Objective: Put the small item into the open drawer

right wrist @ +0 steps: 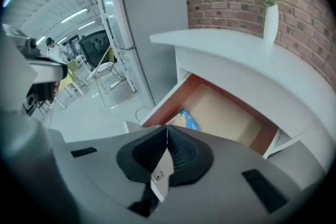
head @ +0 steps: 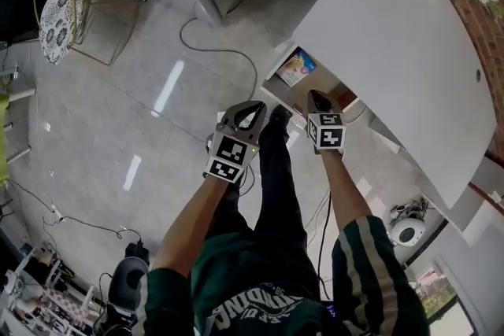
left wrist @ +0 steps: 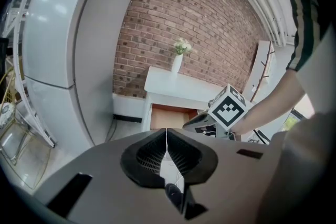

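1. Now the right gripper point(right wrist: 167, 127) has its fingers pinched on the card point(right wrist: 160, 178), facing the open drawer point(right wrist: 231, 113).
2. Carry it over bare drawer floor beside the book point(right wrist: 187, 119), go low, then release.
3. Keep the left gripper point(left wrist: 166, 131), fingers together, clear.

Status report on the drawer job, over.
Left claw shut, right claw shut. Colourful item lies in open drawer. Nothing in the way.

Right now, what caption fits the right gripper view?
Right gripper, jaws shut, pointing at the open drawer holding a colourful booklet, under a white table.
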